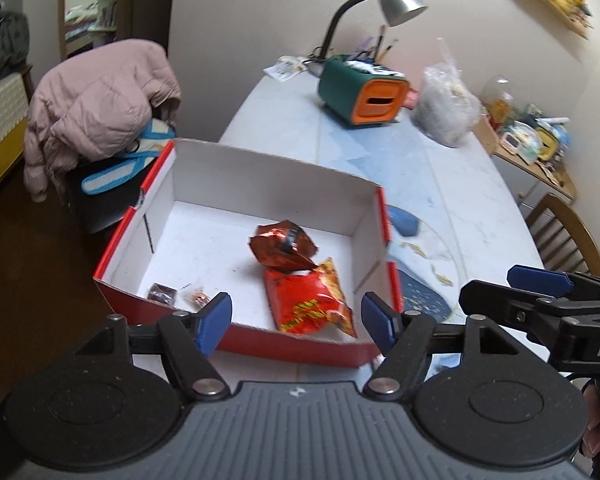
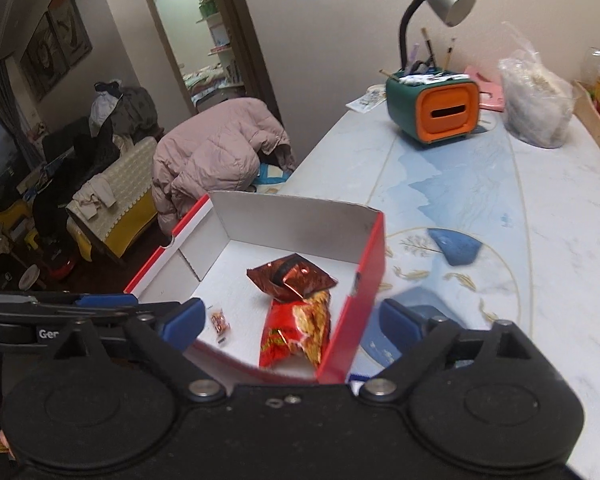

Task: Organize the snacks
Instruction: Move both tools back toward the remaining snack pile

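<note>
Your left tongs (image 1: 296, 316) and right tongs (image 2: 290, 320) both stood open and empty, held just above the near wall of the red, white-lined cardboard box (image 1: 260, 176). Just beyond them, inside it, lay the bright red snack bag (image 1: 310, 304), the crumpled dark red foil packet (image 1: 284, 244) and two small wrapped sweets (image 1: 198, 298). No loose snacks showed on the pale blue worktop (image 1: 460, 184) farther off, so little seemed left to do.

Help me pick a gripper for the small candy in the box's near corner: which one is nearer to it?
Left. The left gripper has one finger right beside the small candy; the right gripper is off toward the box's other side, near the red snack bag.
</note>
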`<action>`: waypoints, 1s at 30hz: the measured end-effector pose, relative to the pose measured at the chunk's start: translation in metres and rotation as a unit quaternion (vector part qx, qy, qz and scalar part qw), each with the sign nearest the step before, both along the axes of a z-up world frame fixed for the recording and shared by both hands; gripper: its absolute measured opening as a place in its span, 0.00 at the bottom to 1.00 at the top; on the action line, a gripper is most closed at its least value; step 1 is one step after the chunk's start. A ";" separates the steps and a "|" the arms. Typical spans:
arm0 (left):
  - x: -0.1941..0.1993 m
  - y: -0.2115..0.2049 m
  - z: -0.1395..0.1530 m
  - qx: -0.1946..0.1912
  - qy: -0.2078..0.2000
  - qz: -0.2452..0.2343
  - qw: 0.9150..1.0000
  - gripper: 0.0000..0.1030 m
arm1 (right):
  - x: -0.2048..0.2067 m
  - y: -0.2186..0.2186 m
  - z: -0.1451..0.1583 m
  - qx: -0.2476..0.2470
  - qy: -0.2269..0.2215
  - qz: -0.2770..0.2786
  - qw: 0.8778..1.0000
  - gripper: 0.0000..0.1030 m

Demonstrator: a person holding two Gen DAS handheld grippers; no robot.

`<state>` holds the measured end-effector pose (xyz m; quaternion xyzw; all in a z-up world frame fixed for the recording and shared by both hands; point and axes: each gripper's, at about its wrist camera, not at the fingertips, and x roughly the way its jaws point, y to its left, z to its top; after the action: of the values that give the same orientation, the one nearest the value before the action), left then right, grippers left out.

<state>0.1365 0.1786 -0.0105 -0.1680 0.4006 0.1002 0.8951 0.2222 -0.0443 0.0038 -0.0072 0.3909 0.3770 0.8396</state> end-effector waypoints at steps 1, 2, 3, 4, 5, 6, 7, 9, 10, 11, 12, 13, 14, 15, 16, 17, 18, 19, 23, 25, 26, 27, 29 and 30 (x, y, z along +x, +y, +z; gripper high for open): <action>-0.003 -0.004 0.000 -0.001 -0.003 -0.006 1.000 0.71 | -0.004 -0.005 0.001 0.001 -0.001 -0.004 1.000 0.96; -0.006 -0.007 0.001 -0.004 -0.005 -0.011 1.000 0.73 | -0.008 -0.011 0.001 0.001 -0.002 -0.007 1.000 0.96; -0.009 -0.011 0.000 -0.007 -0.007 -0.015 1.000 0.75 | -0.011 -0.016 0.001 0.002 -0.002 -0.011 1.000 0.96; -0.011 -0.015 0.000 -0.010 -0.010 -0.021 1.000 0.78 | -0.015 -0.022 0.000 0.002 -0.002 -0.016 1.000 0.97; -0.013 -0.019 -0.001 -0.013 -0.011 -0.025 1.000 0.79 | -0.018 -0.027 -0.001 0.000 -0.002 -0.020 1.000 0.97; -0.015 -0.022 -0.002 -0.017 -0.013 -0.029 0.999 0.80 | -0.021 -0.032 -0.003 -0.001 -0.002 -0.024 1.000 0.98; -0.017 -0.026 -0.003 -0.021 -0.013 -0.033 0.999 0.81 | -0.024 -0.038 -0.004 -0.004 -0.002 -0.029 1.000 0.98; -0.019 -0.033 -0.006 -0.030 -0.012 -0.039 0.999 0.81 | -0.030 -0.048 -0.008 -0.010 -0.003 -0.038 0.999 0.98; -0.020 -0.036 -0.008 -0.035 -0.011 -0.041 0.998 0.81 | -0.032 -0.054 -0.010 -0.014 -0.004 -0.044 0.999 0.98; -0.020 -0.040 -0.011 -0.039 -0.009 -0.045 0.998 0.82 | -0.035 -0.059 -0.012 -0.018 -0.004 -0.049 0.999 0.99; -0.019 -0.044 -0.013 -0.043 -0.006 -0.048 0.998 0.83 | -0.036 -0.065 -0.015 -0.021 -0.004 -0.055 0.998 0.99; -0.019 -0.048 -0.016 -0.049 -0.003 -0.052 0.997 0.85 | -0.037 -0.071 -0.017 -0.024 -0.002 -0.061 0.998 0.99; -0.018 -0.052 -0.019 -0.054 0.003 -0.056 0.997 0.89 | -0.039 -0.078 -0.020 -0.026 0.000 -0.068 0.997 0.99; -0.018 -0.056 -0.023 -0.059 0.007 -0.057 0.997 0.91 | -0.039 -0.084 -0.023 -0.028 0.003 -0.075 0.997 0.99; -0.016 -0.060 -0.027 -0.065 0.012 -0.057 0.996 0.92 | -0.040 -0.092 -0.025 -0.028 0.006 -0.083 0.996 0.99; -0.013 -0.064 -0.030 -0.069 0.018 -0.059 0.996 0.92 | -0.039 -0.099 -0.028 -0.029 0.011 -0.092 0.995 0.99; -0.010 -0.069 -0.035 -0.072 0.025 -0.060 0.995 0.92 | -0.039 -0.106 -0.031 -0.028 0.017 -0.100 0.994 0.99; -0.008 -0.073 -0.038 -0.075 0.031 -0.059 0.995 0.92 | -0.037 -0.114 -0.035 -0.028 0.022 -0.110 0.993 0.99; 0.000 -0.087 -0.053 -0.086 0.054 -0.054 0.993 0.92 | -0.028 -0.146 -0.048 -0.032 0.038 -0.144 0.988 0.99; 0.006 -0.092 -0.059 -0.088 0.064 -0.050 0.993 0.92 | -0.022 -0.162 -0.056 -0.036 0.049 -0.159 0.985 0.99; 0.008 -0.094 -0.062 -0.087 0.069 -0.046 0.993 0.92 | -0.019 -0.168 -0.060 -0.036 0.058 -0.165 0.984 0.99; 0.010 -0.097 -0.065 -0.087 0.071 -0.042 0.993 0.92 | -0.015 -0.174 -0.065 -0.036 0.067 -0.172 0.982 0.98; 0.015 -0.101 -0.071 -0.087 0.078 -0.036 0.993 0.92 | -0.005 -0.186 -0.076 -0.035 0.087 -0.184 0.978 0.97; 0.018 -0.103 -0.074 -0.084 0.082 -0.033 0.993 0.92 | -0.001 -0.190 -0.082 -0.038 0.093 -0.189 0.977 0.96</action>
<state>0.1544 0.0755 -0.0846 -0.2207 0.4847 0.0497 0.8450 0.2215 -0.2343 -0.0784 0.0702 0.4756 0.1956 0.8547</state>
